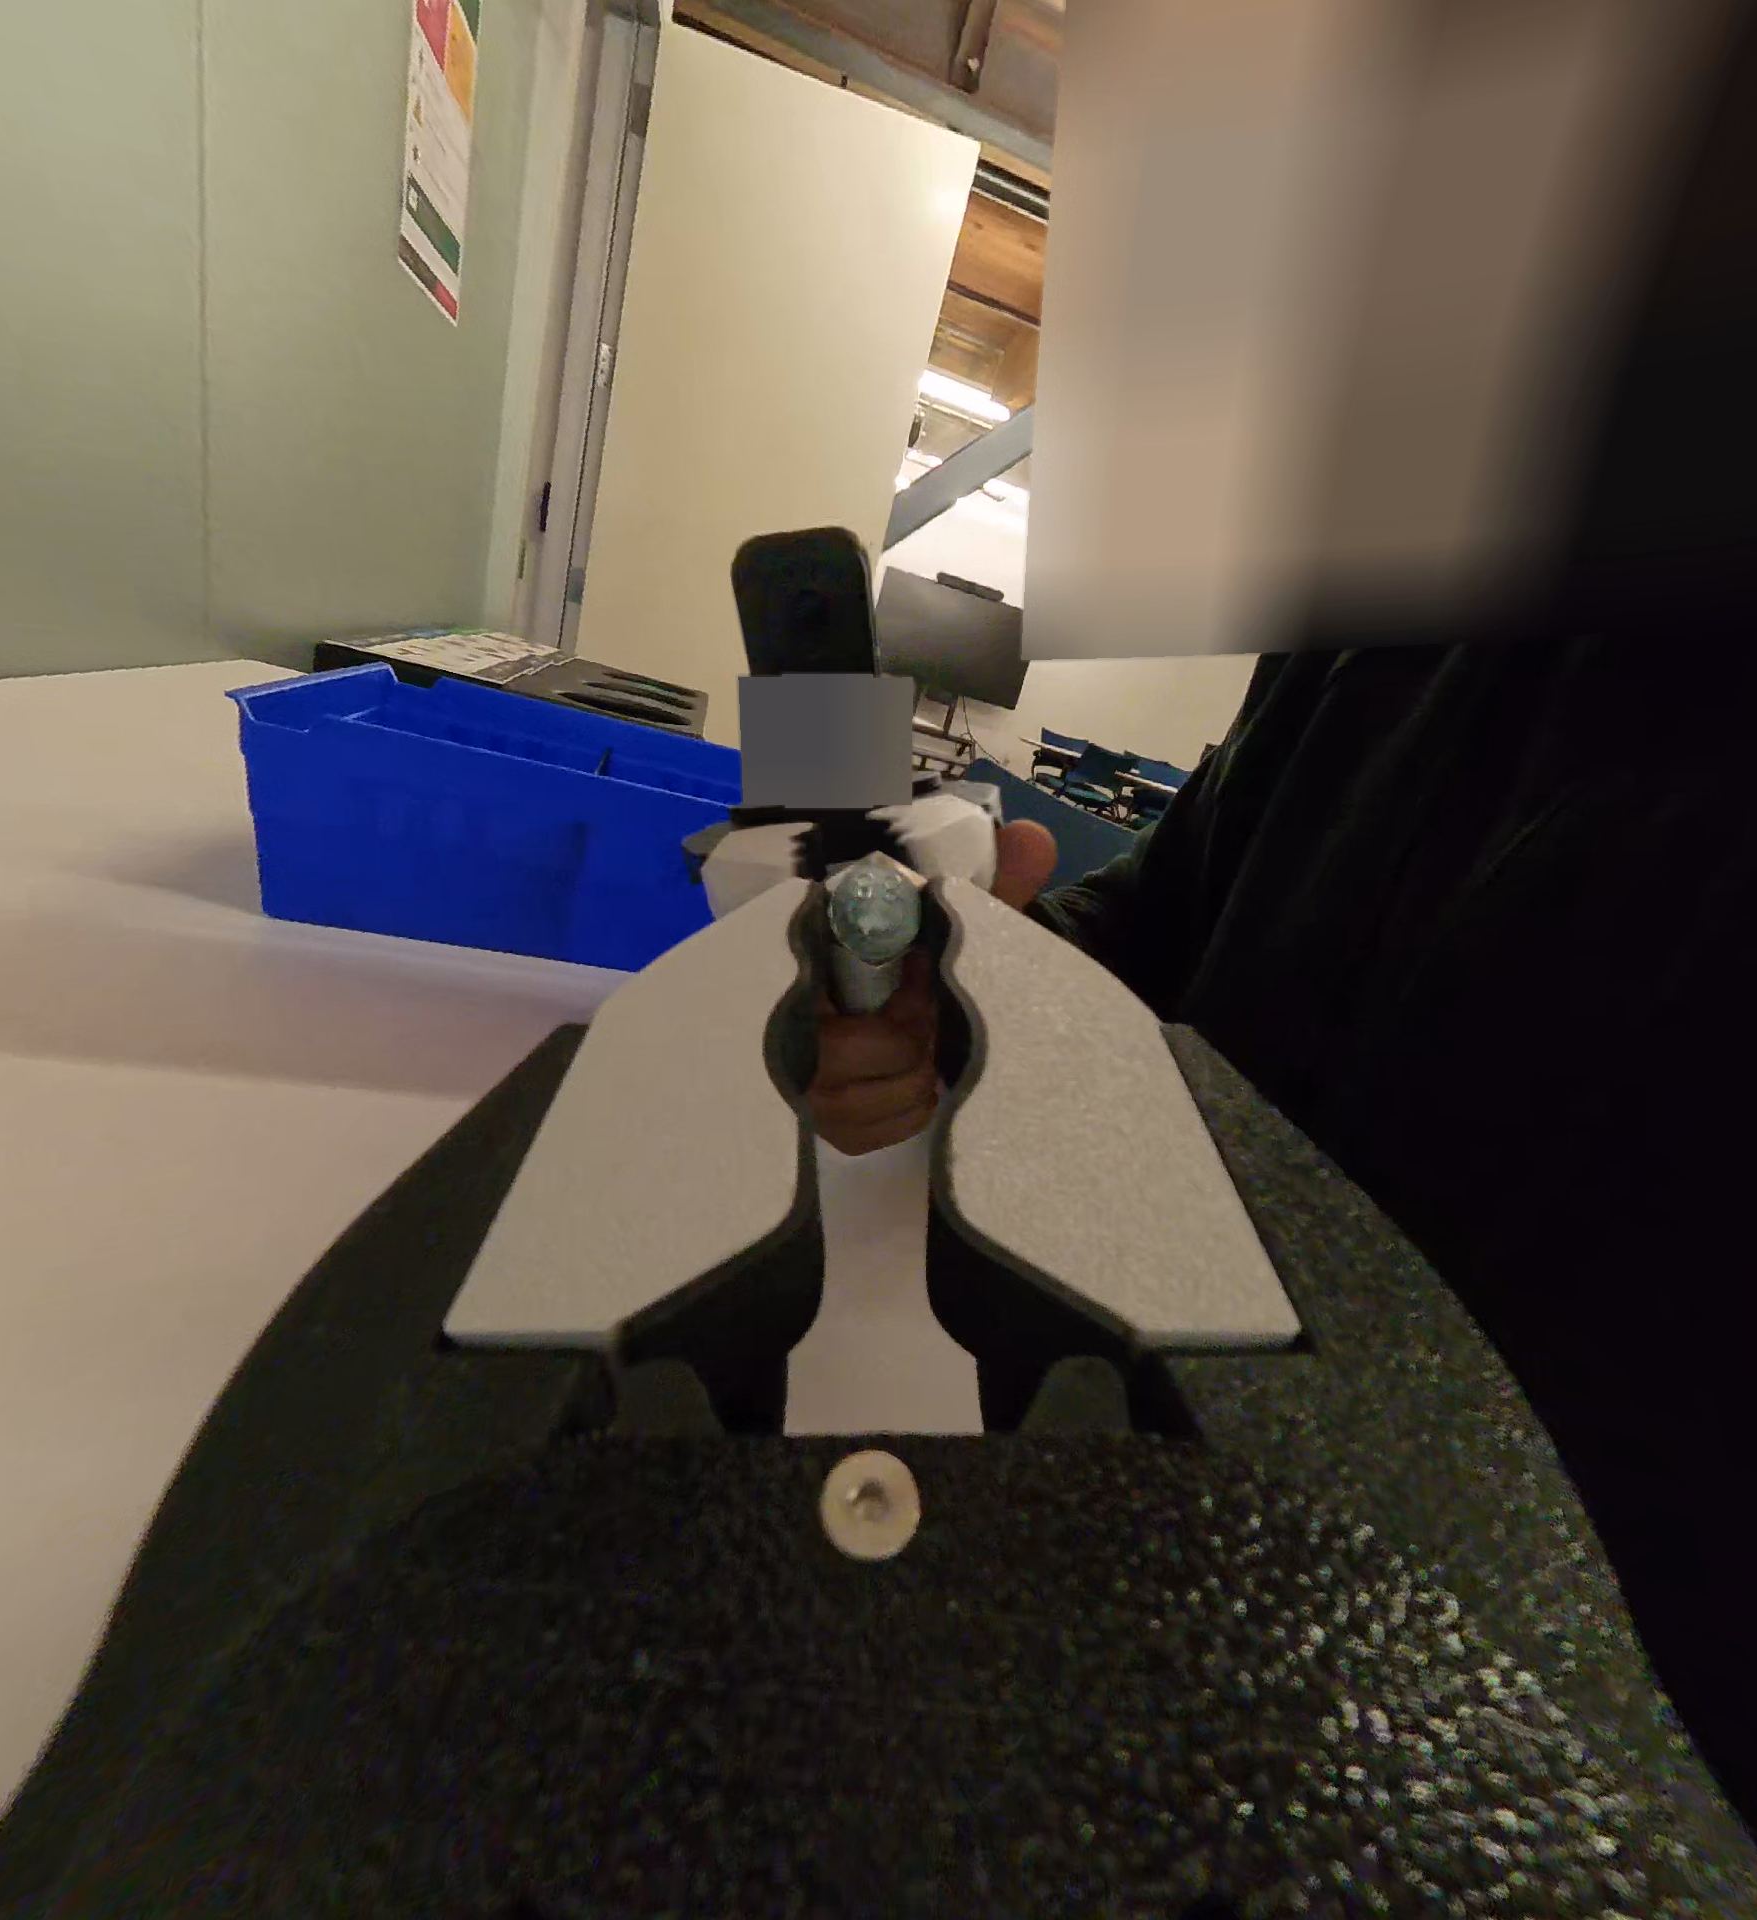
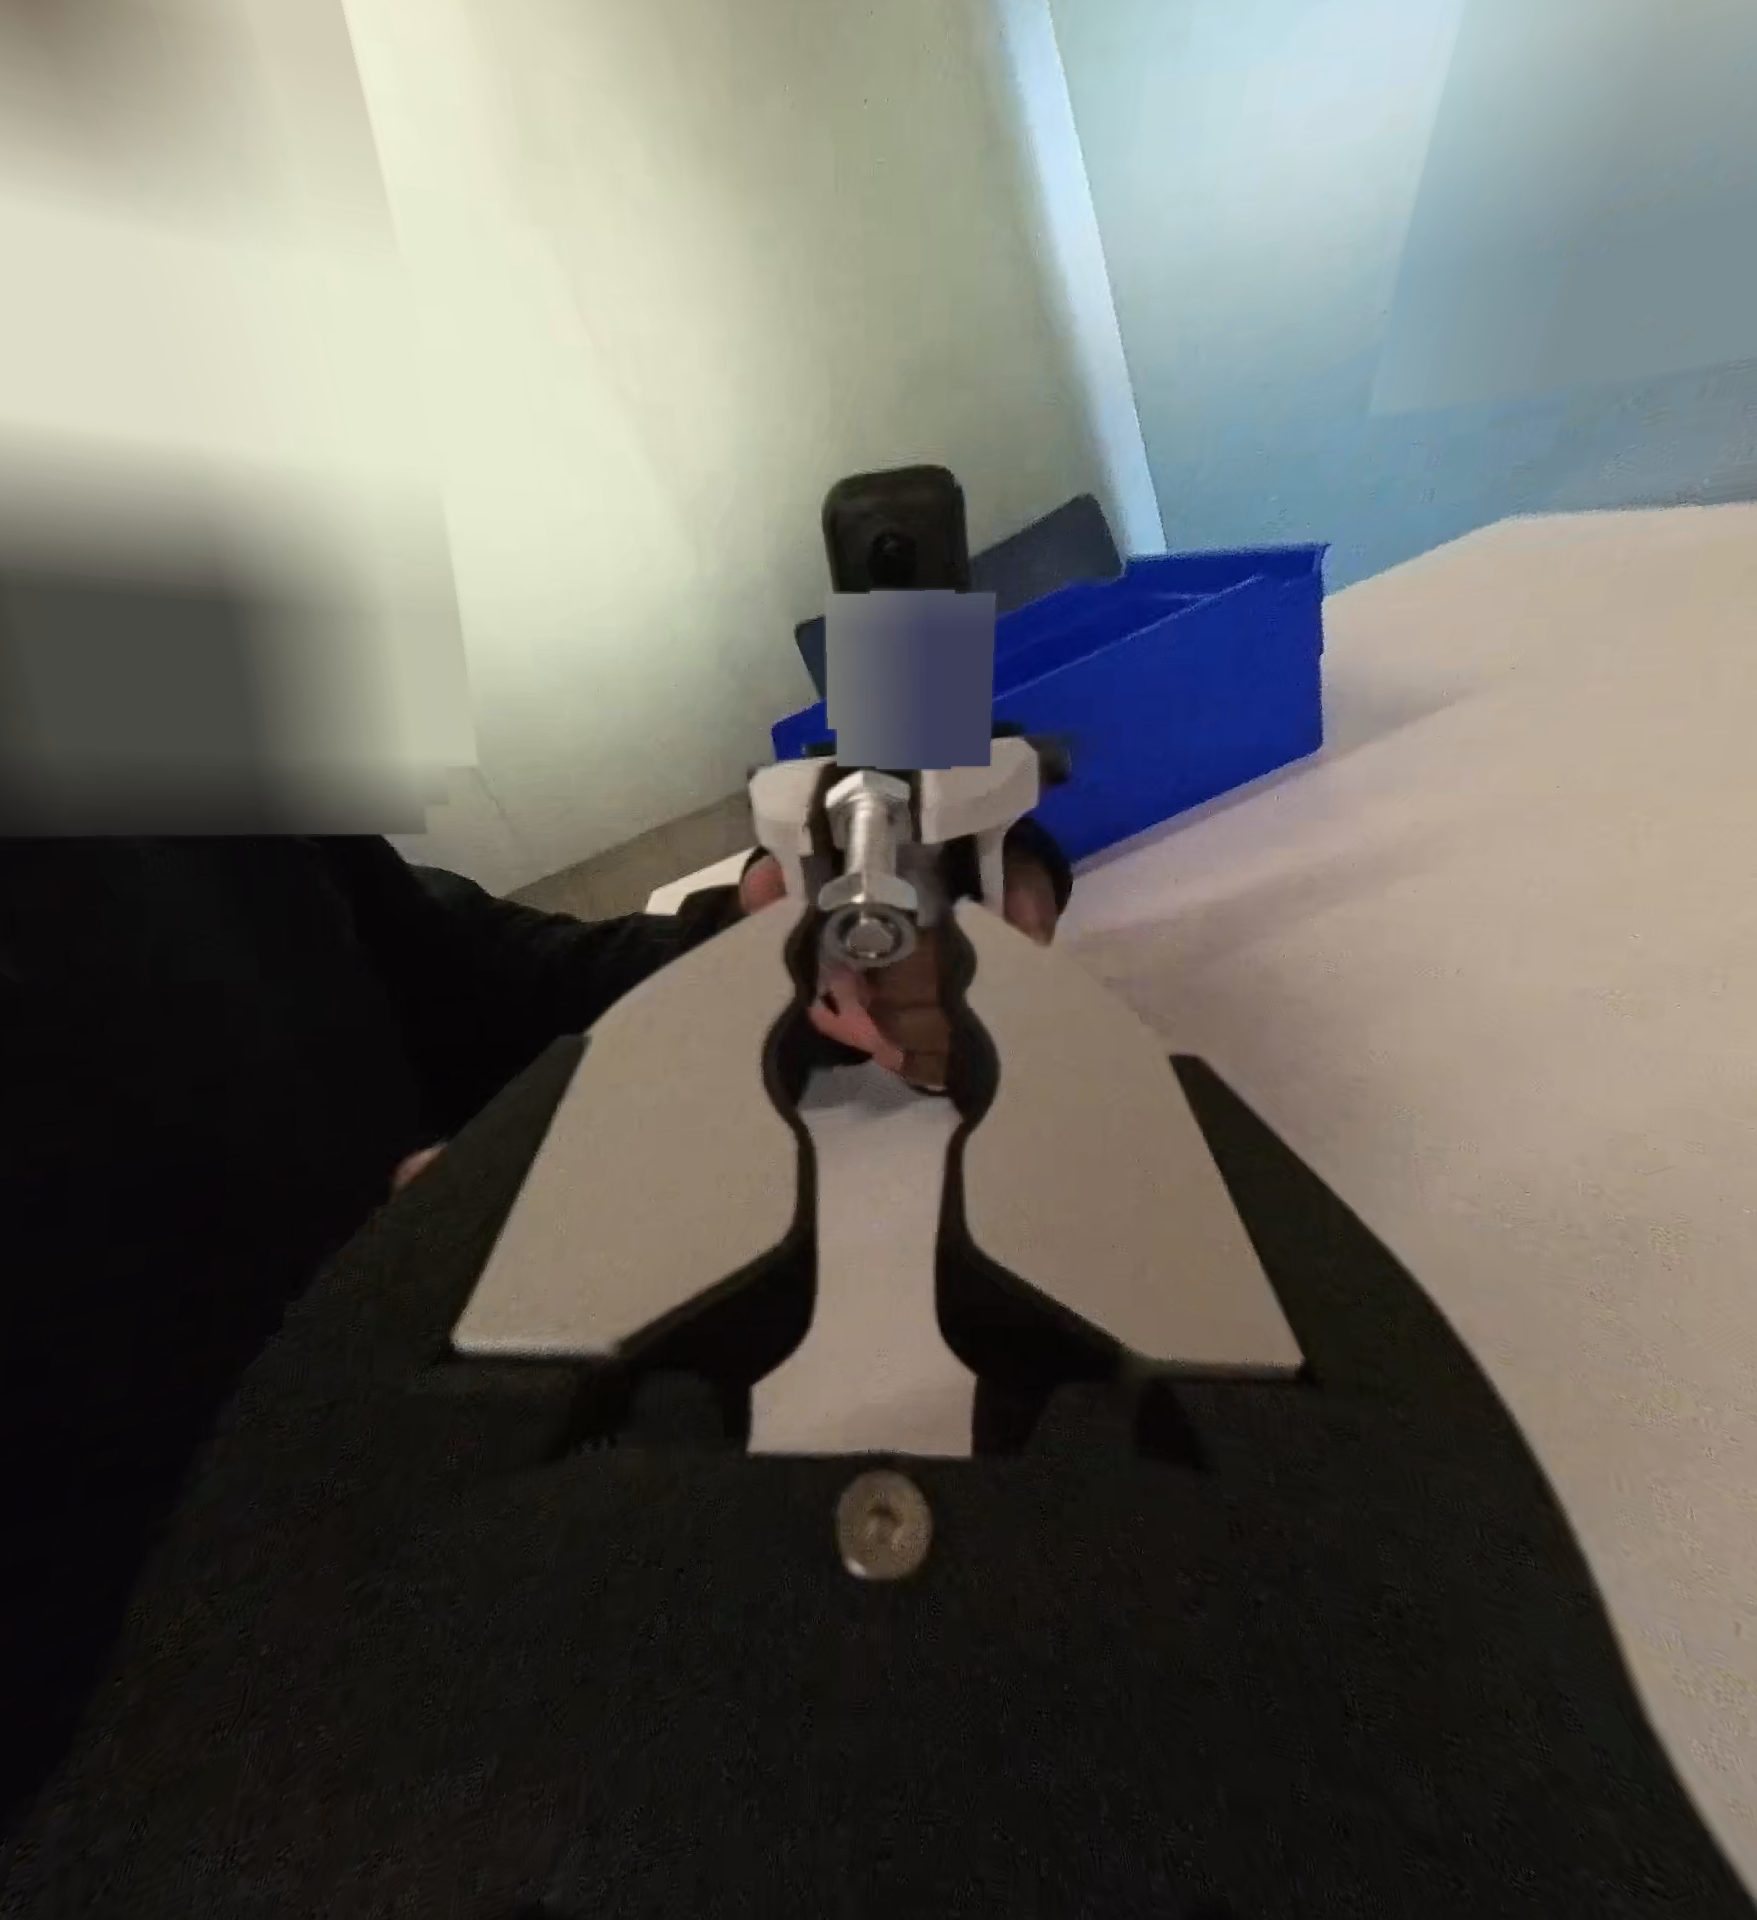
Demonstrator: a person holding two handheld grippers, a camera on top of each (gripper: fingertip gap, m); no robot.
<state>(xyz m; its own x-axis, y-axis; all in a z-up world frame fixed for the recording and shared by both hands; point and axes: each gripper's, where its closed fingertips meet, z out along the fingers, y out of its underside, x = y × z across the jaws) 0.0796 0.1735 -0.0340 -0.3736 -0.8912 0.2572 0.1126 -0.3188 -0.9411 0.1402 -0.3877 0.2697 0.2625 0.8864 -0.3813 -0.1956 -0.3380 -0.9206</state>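
Observation:
My left gripper (image 1: 874, 894) is shut on the hex head of a silver bolt (image 1: 872, 925), which points away towards my right gripper (image 1: 853, 842) just beyond it. In the right wrist view the bolt's shaft (image 2: 866, 836) runs from my left gripper (image 2: 869, 821) towards the camera. A silver hex nut (image 2: 866, 891) sits on the shaft near its end, with a round silver piece (image 2: 868, 940) just in front of it. My right gripper (image 2: 866, 925) faces the left one, and its pads close on the nut from both sides. Both are held above the white table (image 1: 178, 1143).
A blue plastic bin (image 1: 458, 821) stands on the table behind the grippers; it also shows in the right wrist view (image 2: 1165, 686). A black box (image 1: 500, 665) lies behind the bin. A person's dark sleeve (image 1: 1476, 1039) fills the right side, and a hand (image 1: 869, 1081) shows below the bolt.

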